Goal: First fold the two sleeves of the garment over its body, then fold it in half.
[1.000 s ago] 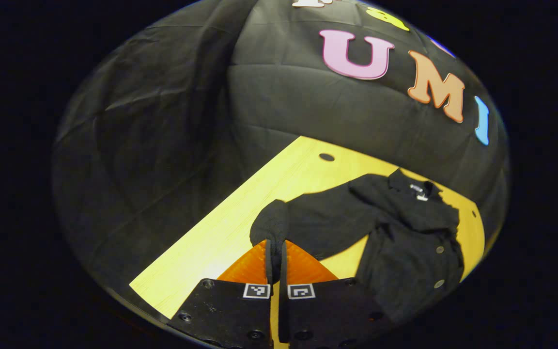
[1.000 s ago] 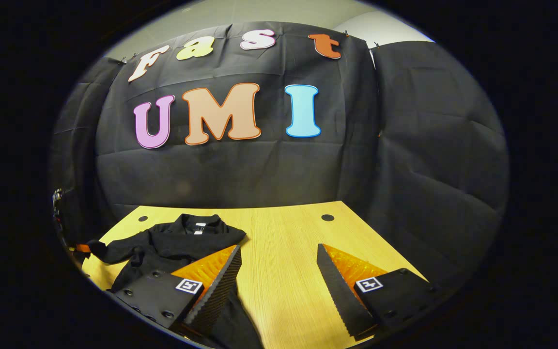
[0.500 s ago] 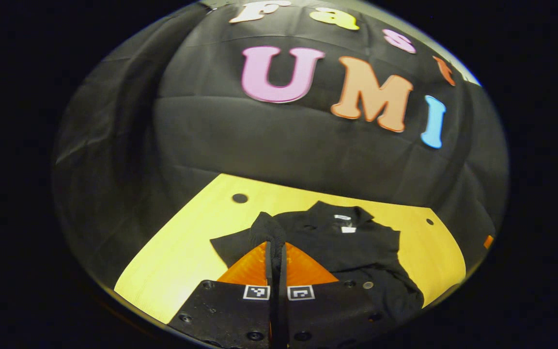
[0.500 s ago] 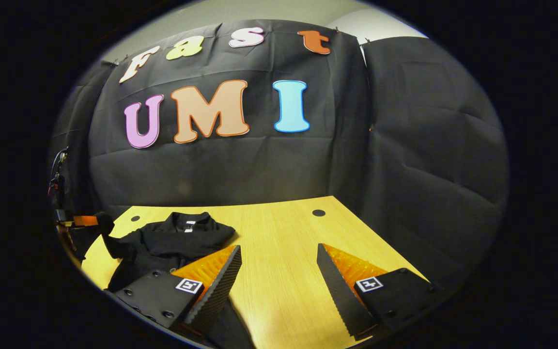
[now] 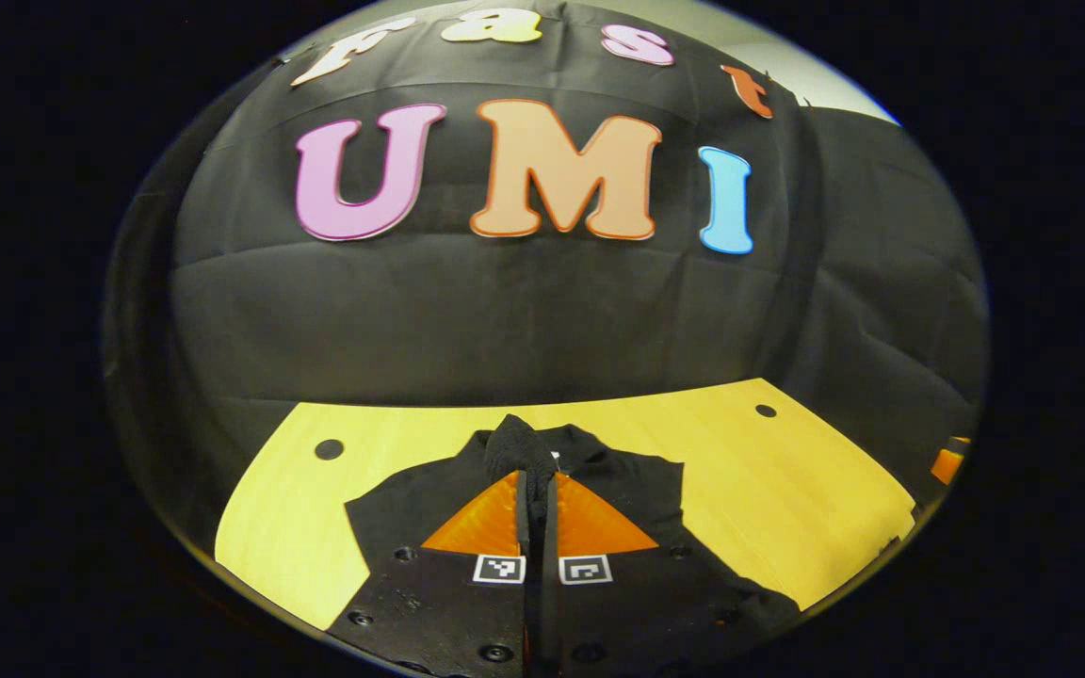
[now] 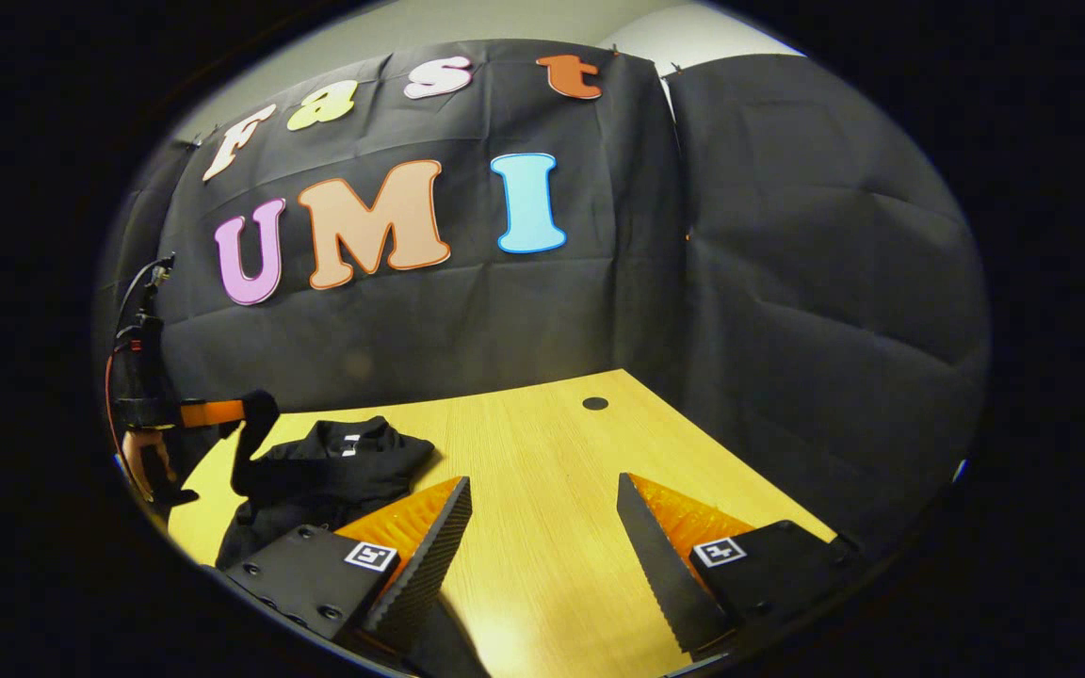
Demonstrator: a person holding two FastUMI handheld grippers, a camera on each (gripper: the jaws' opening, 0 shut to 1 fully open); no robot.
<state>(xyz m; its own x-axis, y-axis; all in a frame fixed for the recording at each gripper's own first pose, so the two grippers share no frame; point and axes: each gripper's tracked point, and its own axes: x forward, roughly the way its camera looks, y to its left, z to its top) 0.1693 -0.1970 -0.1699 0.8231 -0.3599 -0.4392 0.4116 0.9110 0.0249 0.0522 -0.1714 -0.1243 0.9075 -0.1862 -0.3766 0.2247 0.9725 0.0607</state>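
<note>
In the left gripper view, the left gripper (image 5: pixel 537 490) has its jaws closed on the cuff of the sleeve (image 5: pixel 516 446), held up directly over the black garment (image 5: pixel 632 490), which lies along the bench's (image 5: pixel 787 490) far edge toward its left corner; half a second ago the sleeve hung left of the collar, now it covers it. In the right gripper view, the right gripper (image 6: pixel 542 537) stands with jaws wide open over bare bench to the garment's right, holding nothing, its view swung slightly rightward since
</note>
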